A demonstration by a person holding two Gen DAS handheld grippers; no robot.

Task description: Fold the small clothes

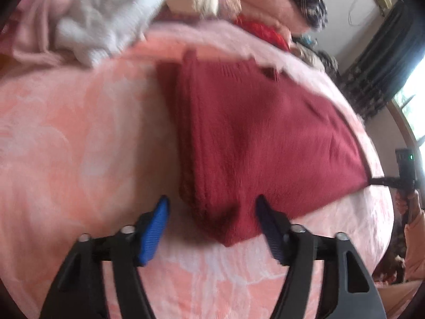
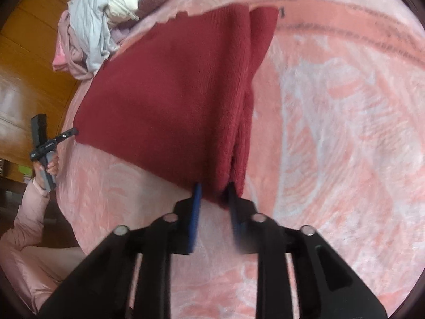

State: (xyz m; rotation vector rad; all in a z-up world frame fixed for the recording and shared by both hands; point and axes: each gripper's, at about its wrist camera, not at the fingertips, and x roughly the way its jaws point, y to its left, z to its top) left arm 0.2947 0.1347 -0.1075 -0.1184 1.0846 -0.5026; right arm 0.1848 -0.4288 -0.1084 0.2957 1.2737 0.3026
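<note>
Blur is softening both wrist views, so the knit of the dark red garment (image 1: 252, 133) is hard to make out, and its far edge is running under a pale pink blanket fold (image 1: 212, 34).

In my left hand's view, my left gripper (image 1: 212, 207) is hovering with its blue pads standing wide apart, one on each side of the garment's near corner, gripping nothing. My right gripper is showing only as a small black shape (image 1: 403, 178) at the picture's right edge.

In my right hand's view, my right gripper (image 2: 213, 194) is standing narrowly parted around a bunched fold of the garment's other corner; whether the pads are actually pressing the cloth I cannot tell.

The garment is lying flat on a bed covered in a pink and white patterned blanket (image 2: 345, 133). Orange wooden panelling (image 2: 34, 53) is lining one side of the room, and dark curtains (image 1: 377, 79) are hanging beside a bright window.

A heap of white and pink clothes (image 2: 93, 26) is sitting just beyond the garment.
</note>
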